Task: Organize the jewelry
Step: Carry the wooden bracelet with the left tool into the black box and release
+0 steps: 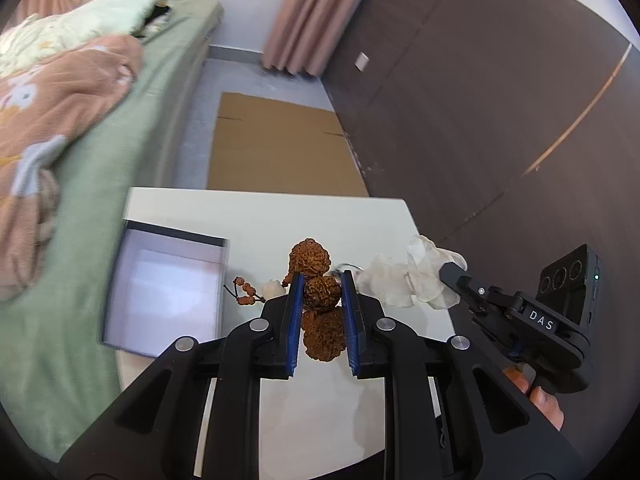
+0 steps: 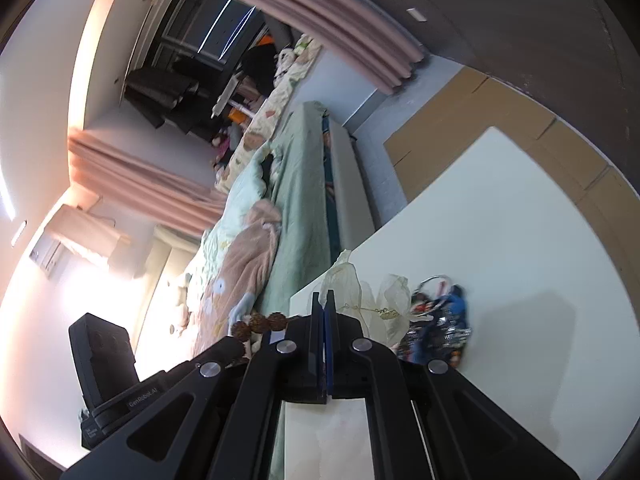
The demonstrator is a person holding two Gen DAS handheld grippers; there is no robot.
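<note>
In the left wrist view my left gripper (image 1: pixel 320 282) is shut on a bracelet of big wrinkled brown seed beads (image 1: pixel 322 295). One bead sits between the blue pads, and the others hang above and below it over the white table (image 1: pixel 280 216). A tail of small brown beads (image 1: pixel 245 290) dangles to the left. The same bracelet (image 2: pixel 260 322) shows at lower left in the right wrist view. My right gripper (image 2: pixel 323 296) is shut, its tips pinching the edge of a clear plastic bag (image 2: pixel 352 284) with a gold chain (image 2: pixel 384 312) inside. It also shows at the right, as right gripper (image 1: pixel 451 270) with the bag (image 1: pixel 404 280).
An open white box (image 1: pixel 168 292) lies on the table's left side. A heap of blue, red and silver jewelry (image 2: pixel 440 320) lies beside the bag. A bed with green sheets (image 1: pixel 132 128) runs along the left, and flat cardboard (image 1: pixel 276 144) covers the floor beyond the table.
</note>
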